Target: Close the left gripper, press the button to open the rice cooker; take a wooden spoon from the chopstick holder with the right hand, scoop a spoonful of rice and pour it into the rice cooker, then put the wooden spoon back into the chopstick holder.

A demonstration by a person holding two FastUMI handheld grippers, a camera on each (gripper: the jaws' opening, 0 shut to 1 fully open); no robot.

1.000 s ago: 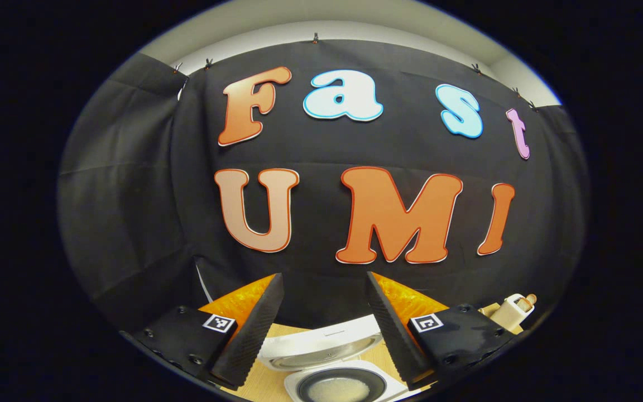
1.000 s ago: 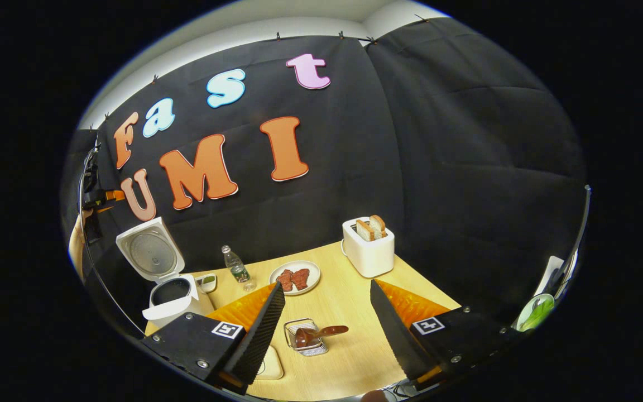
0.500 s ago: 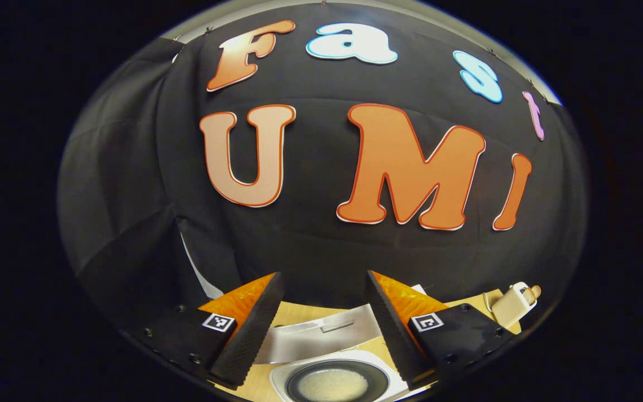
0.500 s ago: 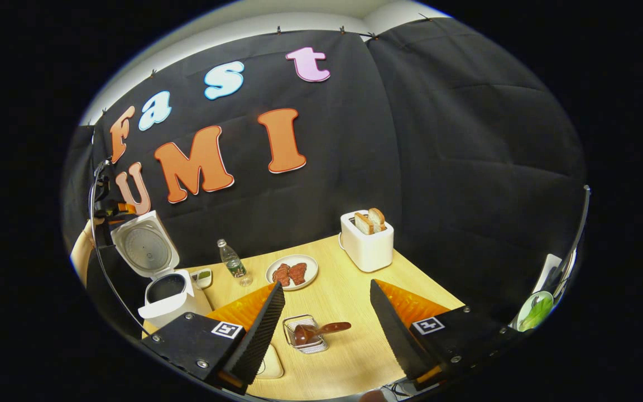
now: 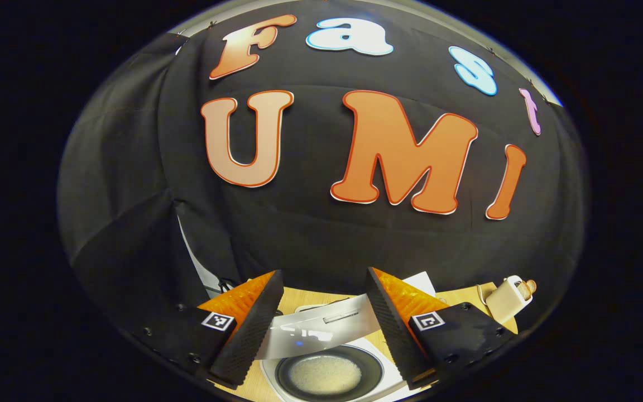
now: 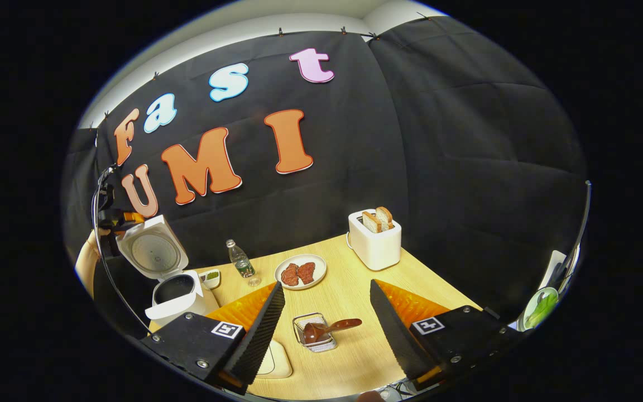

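Note:
The white rice cooker (image 6: 175,295) stands open at the table's left, its lid (image 6: 153,254) raised. From above, its lid (image 5: 316,330) lies between my left gripper's fingers, and the dark pot (image 5: 327,375) below holds a little rice. My left gripper (image 5: 322,273) is open and holds nothing. It appears as the left gripper (image 6: 114,219) at the lid's top edge, with a hand (image 6: 84,262) behind it. My right gripper (image 6: 326,283) is open and empty, hanging over the table. Ahead of it the wooden spoon (image 6: 330,328) lies in the wire chopstick holder (image 6: 316,338).
A water bottle (image 6: 241,262), a plate of meat (image 6: 301,272) and a white toaster (image 6: 375,241) with bread stand further back. A small dish (image 6: 210,276) sits beside the cooker. A pale bowl (image 6: 277,360) lies partly behind my right gripper's left finger. The toaster (image 5: 508,298) is off to the right.
The left gripper has tipped downward over the cooker, so more of the pot shows and the lid's outer side now faces it. The right gripper has shifted slightly; the spoon stayed put.

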